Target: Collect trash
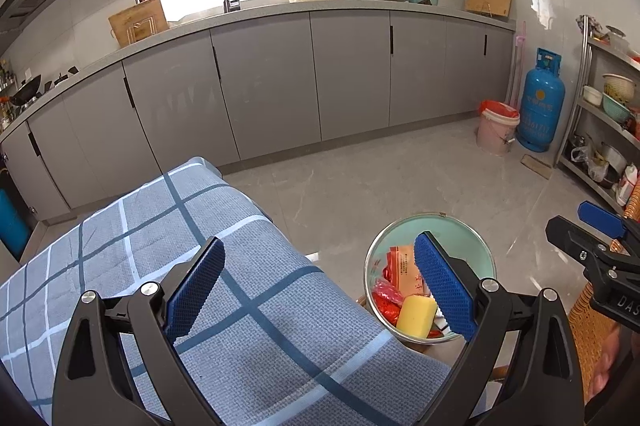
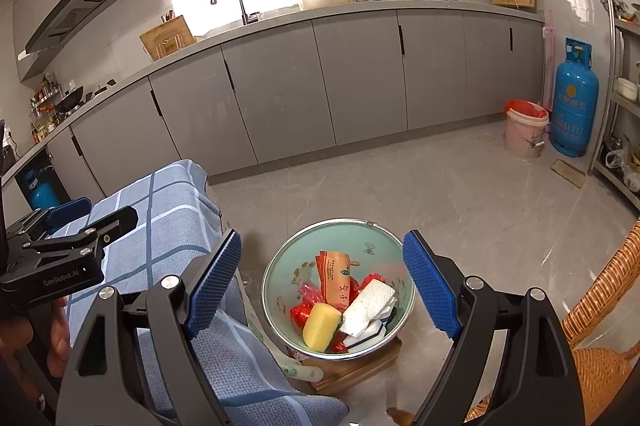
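Both claws tilt down over the scene, jaws spread wide and empty: the left claw [image 1: 320, 286] above the checked woven cloth [image 1: 224, 306] on the table, the right claw [image 2: 322, 282] above the round metal bin [image 2: 394, 246]. Inside the bin lies the trash: a yellow sponge [image 2: 320, 326], white tissue [image 2: 370, 306], an orange packet [image 2: 336, 274] and red wrappers [image 2: 300, 314]. Beyond, grey cabinets [image 2: 280, 86] line the tiled floor [image 2: 400, 186].

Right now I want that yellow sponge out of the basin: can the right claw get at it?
Probably yes. The right claw is open, empty and aimed at the basin; the yellow sponge lies on top, uncovered.
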